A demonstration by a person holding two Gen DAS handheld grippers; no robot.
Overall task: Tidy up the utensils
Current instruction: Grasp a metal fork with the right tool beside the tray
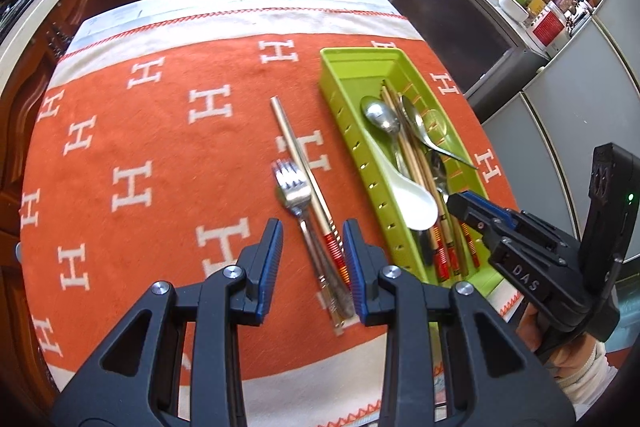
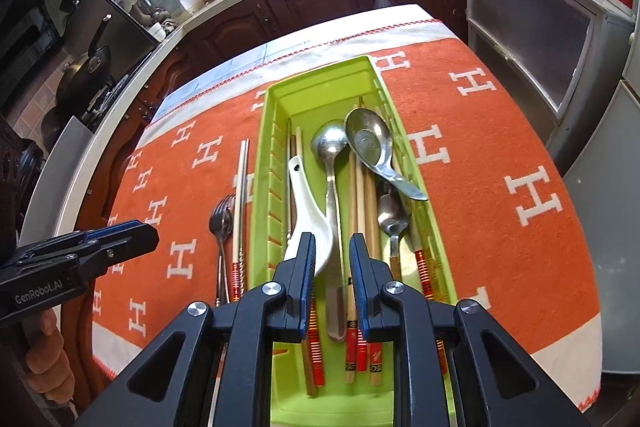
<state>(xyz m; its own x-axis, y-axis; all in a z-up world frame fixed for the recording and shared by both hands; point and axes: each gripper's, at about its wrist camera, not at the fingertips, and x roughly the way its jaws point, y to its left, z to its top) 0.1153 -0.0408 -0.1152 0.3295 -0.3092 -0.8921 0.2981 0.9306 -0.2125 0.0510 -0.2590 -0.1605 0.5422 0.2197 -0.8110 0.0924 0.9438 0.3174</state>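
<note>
The left gripper [image 1: 312, 255] hangs with jaws narrowly parted and empty above the fork [image 1: 294, 193] and chopstick [image 1: 304, 167] lying just left of the green tray [image 1: 340, 99]. The right gripper [image 2: 330, 267], jaws narrow and empty, hovers over the tray's near end. Fork and chopstick overlap, so closing there might catch both or knock one away.

Orange cloth [image 1: 168, 147] patterned with white H letters, cream border stitched in red; lime-green tray [image 2: 276, 115]; white ceramic spoon [image 2: 308, 219]; silver fork [image 1: 294, 191]; pale chopsticks [image 1: 304, 167] banded red and orange; black fingers [image 1: 272, 255] padded blue
</note>
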